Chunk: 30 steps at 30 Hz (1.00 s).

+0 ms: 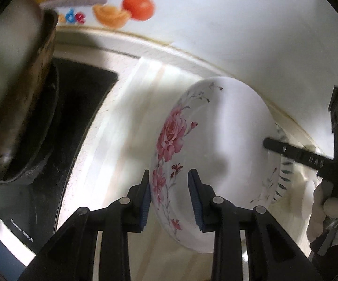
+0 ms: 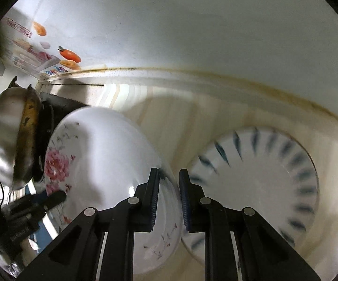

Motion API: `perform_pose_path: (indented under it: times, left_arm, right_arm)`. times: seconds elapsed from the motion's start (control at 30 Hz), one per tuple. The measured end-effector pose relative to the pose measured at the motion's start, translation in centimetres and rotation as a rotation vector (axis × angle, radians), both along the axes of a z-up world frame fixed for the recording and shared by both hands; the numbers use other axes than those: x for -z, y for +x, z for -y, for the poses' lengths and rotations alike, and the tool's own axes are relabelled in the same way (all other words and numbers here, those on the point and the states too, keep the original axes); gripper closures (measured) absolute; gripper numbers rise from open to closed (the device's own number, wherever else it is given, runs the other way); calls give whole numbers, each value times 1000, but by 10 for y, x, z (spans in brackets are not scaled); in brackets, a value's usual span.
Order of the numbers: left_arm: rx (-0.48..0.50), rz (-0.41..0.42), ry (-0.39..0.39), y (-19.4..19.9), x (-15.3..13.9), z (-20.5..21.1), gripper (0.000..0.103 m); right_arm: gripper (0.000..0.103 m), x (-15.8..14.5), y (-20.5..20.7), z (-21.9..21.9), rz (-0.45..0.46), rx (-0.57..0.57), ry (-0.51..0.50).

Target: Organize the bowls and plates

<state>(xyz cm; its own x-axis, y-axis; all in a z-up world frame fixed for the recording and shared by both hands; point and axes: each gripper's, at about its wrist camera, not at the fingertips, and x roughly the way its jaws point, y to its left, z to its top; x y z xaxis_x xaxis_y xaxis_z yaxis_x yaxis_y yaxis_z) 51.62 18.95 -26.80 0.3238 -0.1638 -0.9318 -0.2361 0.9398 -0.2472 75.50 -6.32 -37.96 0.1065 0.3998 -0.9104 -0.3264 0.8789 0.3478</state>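
A white plate with pink roses (image 1: pixel 218 154) is held up off the counter, tilted. My left gripper (image 1: pixel 169 196) is shut on its near rim by the roses. My right gripper (image 2: pixel 168 201) is shut on the opposite rim; its finger (image 1: pixel 293 152) shows at the plate's far edge in the left wrist view. The rose plate (image 2: pixel 103 164) fills the left of the right wrist view, with the left gripper (image 2: pixel 52 197) on its rose side. A white plate with blue leaf marks (image 2: pixel 262 182) lies on the counter to the right, beneath the rose plate's edge (image 1: pixel 283 182).
A steel wok (image 1: pixel 12 98) sits on the black stove (image 1: pixel 80 107) at the left. The white wall (image 1: pixel 239 28) with fruit stickers (image 1: pixel 138 4) runs close behind the cream counter (image 1: pixel 131 107). The wok also shows in the right wrist view (image 2: pixel 12 135).
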Motion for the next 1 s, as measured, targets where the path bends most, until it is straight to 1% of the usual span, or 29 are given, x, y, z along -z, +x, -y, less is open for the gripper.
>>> perform_pose_path:
  times: [0.07, 0.17, 0.37, 0.5, 0.63, 0.77, 0.9, 1.0]
  left_arm:
    - [38, 10, 1, -5, -16, 19, 75]
    - [91, 21, 11, -17, -28, 42, 75]
    - [199, -7, -3, -36, -26, 97, 75]
    - [273, -41, -13, -49, -13, 125, 75]
    - [336, -83, -4, -60, 4, 151, 75]
    - [386, -126, 29, -73, 23, 174, 75]
    - [407, -158, 54, -77, 38, 182, 75]
    - [413, -170, 75, -78, 46, 187, 75]
  right_arm:
    - [84, -8, -18, 19, -13, 21, 6]
    - [84, -17, -47, 49, -25, 57, 8]
    - [84, -33, -112, 120, -40, 170, 40]
    - [84, -34, -154, 163, -65, 238, 50]
    - [84, -21, -189, 192, -97, 292, 48]
    - [84, 5, -218, 212, -157, 343, 56]
    - [84, 33, -235, 220, -207, 371, 63]
    - [84, 47, -241, 221, -223, 382, 69]
